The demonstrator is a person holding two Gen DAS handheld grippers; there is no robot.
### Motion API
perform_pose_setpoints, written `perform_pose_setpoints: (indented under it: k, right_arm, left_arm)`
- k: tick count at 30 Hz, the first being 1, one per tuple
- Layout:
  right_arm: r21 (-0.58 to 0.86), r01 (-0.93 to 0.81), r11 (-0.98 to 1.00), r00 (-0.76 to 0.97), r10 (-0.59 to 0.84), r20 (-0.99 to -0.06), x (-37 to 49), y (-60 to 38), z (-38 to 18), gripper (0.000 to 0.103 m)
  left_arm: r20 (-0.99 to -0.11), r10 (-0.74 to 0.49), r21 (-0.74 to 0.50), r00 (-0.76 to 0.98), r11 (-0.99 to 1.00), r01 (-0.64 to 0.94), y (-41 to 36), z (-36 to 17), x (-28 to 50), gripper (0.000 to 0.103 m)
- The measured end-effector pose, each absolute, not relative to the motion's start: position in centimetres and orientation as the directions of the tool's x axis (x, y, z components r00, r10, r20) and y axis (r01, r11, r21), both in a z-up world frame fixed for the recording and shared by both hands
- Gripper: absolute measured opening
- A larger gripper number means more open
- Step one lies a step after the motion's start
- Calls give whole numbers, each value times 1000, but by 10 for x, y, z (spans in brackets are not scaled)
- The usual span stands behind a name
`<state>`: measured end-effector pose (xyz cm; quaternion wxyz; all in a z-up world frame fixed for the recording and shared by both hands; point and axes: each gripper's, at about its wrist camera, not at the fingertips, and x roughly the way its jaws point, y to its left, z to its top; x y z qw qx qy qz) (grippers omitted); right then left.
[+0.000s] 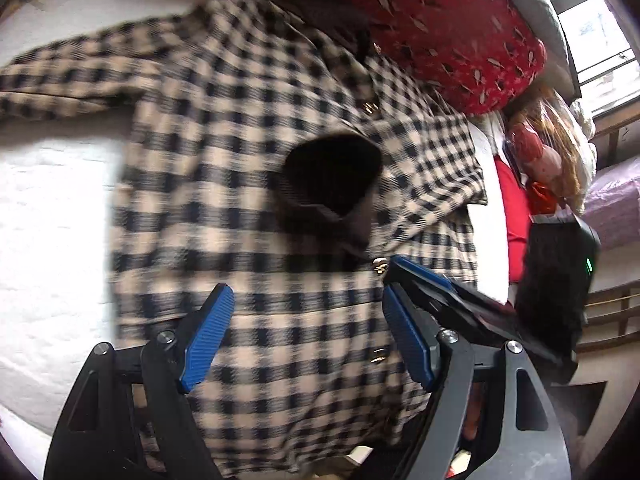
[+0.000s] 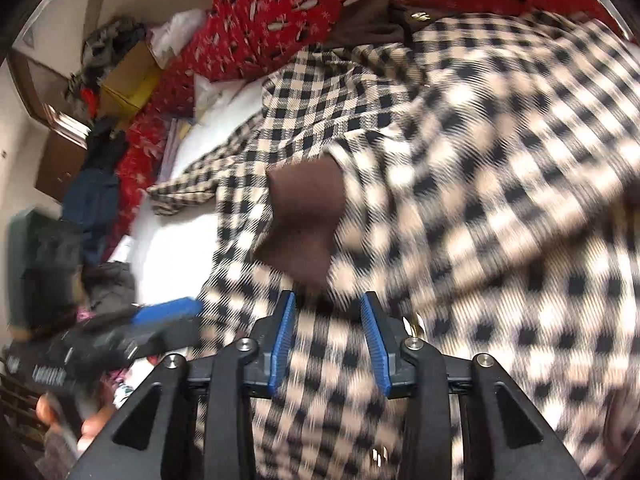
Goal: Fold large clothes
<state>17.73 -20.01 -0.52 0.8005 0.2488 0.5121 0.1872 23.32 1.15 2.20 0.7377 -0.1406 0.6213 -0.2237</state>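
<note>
A large beige and black checked coat (image 1: 224, 160) with a brown cuff (image 1: 332, 176) and gold buttons lies on a white bed sheet (image 1: 48, 208). One sleeve is folded across its front, the brown cuff (image 2: 304, 220) on top. My left gripper (image 1: 304, 300) is open above the coat's lower front, holding nothing. My right gripper (image 2: 328, 308) hovers just below the cuff, jaws apart, nothing between them. The right gripper also shows in the left wrist view (image 1: 424, 276), and the left gripper in the right wrist view (image 2: 160, 312). Both views are blurred by motion.
A red patterned quilt (image 1: 448, 28) lies along the far side of the bed. Bags and clothes (image 1: 548, 152) pile up at the right by a window. In the right wrist view a cardboard box (image 2: 128, 76) and dark clothes (image 2: 96, 192) sit at the left.
</note>
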Motion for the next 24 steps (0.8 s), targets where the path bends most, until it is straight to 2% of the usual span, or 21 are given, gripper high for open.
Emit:
perform_pose_setpoints:
  k: [2, 8, 9, 10, 11, 12, 14, 18, 24]
  right_arm:
    - [607, -2, 794, 454, 542, -707, 158, -224, -4, 48]
    - [649, 143, 747, 547, 487, -681, 126, -299, -7, 48]
    - [652, 162, 741, 560, 475, -679, 123, -311, -7, 48]
    - [659, 182, 730, 577, 463, -673, 119, -323, -8, 48]
    - [667, 204, 716, 594, 452, -666, 117, -335, -9, 48]
    - [677, 221, 703, 608, 443, -659, 114, -345, -9, 48]
    - [700, 259, 666, 646, 419, -638, 110, -369, -11, 48]
    - [779, 322, 537, 721, 394, -570, 114, -409, -23, 49]
    - [883, 341, 322, 758, 461, -461, 147, -423, -62, 52]
  left_arm:
    - [-847, -521, -506, 100, 850, 144, -4, 15, 239, 76]
    - [-867, -481, -477, 134, 877, 65, -31, 2, 262, 76]
    - [-869, -466, -466, 168, 884, 39, -30, 2, 267, 71]
    - [-873, -445, -450, 200, 893, 22, -29, 2, 270, 34]
    - [-877, -430, -437, 213, 899, 14, -28, 3, 274, 10]
    - [-877, -434, -443, 207, 896, 2, -25, 3, 275, 4]
    - [-864, -440, -464, 246, 885, -47, -13, 10, 271, 4]
    - [-843, -427, -466, 326, 884, -48, 14, 37, 246, 4]
    - [-855, -411, -453, 317, 889, -70, 29, 40, 233, 4]
